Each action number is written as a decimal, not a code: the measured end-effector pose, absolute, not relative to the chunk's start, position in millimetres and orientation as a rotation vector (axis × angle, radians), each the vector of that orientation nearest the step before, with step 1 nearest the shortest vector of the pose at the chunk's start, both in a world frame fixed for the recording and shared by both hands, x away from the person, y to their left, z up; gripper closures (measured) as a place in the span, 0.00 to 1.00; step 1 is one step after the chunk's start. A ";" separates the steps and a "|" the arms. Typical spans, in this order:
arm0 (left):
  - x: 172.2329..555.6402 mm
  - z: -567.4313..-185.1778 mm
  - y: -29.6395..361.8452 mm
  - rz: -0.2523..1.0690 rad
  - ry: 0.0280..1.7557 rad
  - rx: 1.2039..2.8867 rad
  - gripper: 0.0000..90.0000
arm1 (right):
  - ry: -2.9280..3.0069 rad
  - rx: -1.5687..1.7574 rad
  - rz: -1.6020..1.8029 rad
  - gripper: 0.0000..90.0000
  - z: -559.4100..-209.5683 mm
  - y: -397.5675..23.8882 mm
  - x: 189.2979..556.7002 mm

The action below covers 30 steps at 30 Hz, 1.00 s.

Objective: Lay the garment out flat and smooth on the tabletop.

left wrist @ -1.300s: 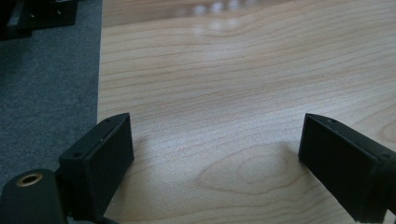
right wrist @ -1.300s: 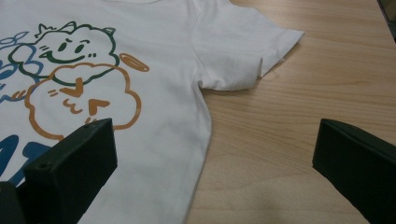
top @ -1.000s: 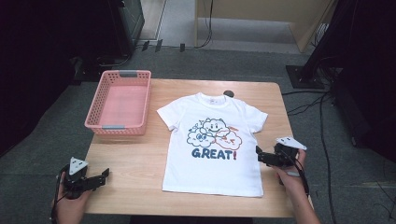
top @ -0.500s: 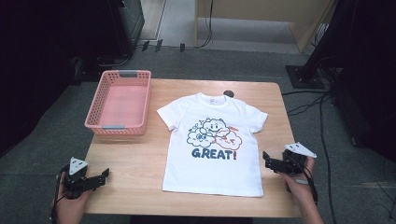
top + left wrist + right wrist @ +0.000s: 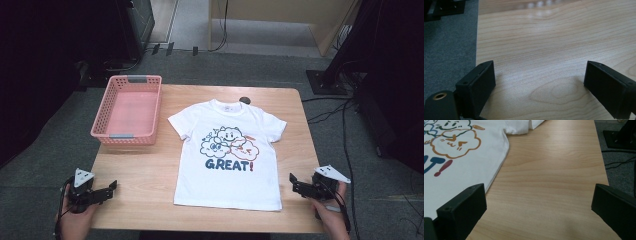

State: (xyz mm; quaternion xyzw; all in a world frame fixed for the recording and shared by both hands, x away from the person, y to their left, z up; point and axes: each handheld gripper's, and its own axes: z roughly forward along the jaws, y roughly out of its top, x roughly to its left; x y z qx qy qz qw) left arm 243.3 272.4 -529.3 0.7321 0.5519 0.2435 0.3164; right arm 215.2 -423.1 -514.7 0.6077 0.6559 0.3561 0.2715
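With the white T-shirt (image 5: 227, 152) lying flat at the counter's (image 5: 145, 170) centre, both spread-open tongs, left (image 5: 107, 190) at 8 o'clock and right (image 5: 295, 182) at 4 o'clock, should approach low and pinch only the hem corners.

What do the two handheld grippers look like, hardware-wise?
Both are black. The left gripper and right gripper each carry a light grey three-cornered plate on top. Each has two blocky, flat-faced black jaws with small screw holes on their top edges, as on the right gripper's fingers. A brass-coloured threaded insert sits on the left gripper's body. A dark cable trails from each.
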 end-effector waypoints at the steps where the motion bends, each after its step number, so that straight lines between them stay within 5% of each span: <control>1: 243.3 -529.3 272.5 0.641 1.453 1.928 0.12 | 1.762 1.644 0.956 0.00 -515.6 -424.6 212.7; 30: 243.2 -529.4 272.5 0.641 1.452 1.928 0.12 | 1.776 1.669 0.847 0.00 -545.2 -443.8 163.9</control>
